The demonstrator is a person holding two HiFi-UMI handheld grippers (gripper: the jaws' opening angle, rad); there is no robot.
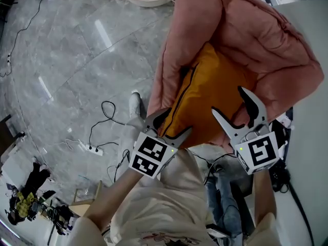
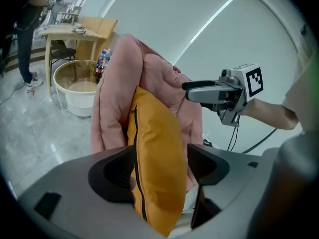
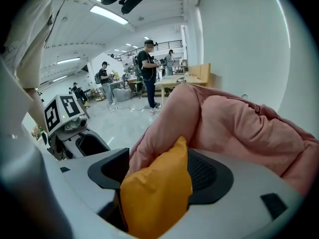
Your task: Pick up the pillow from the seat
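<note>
Shows the orange pillow (image 1: 210,94) standing on edge in the pink padded seat (image 1: 256,35), leaning against its back, long axis running up and away from both tools, zipper seam toward the left. Has the left gripper (image 1: 171,124) astride the near lower edge, jaws well apart, pads not clamping. Has the right gripper (image 1: 229,100) astride the near right corner, likewise spread wide, holding nothing. Puts both equally close, so probably calls for closing both before lifting. Offers no readable brand or label, only square markers (image 1: 151,155) on the cubes.

Pillow (image 1: 210,96) on edge in the seat (image 1: 266,40)
</note>
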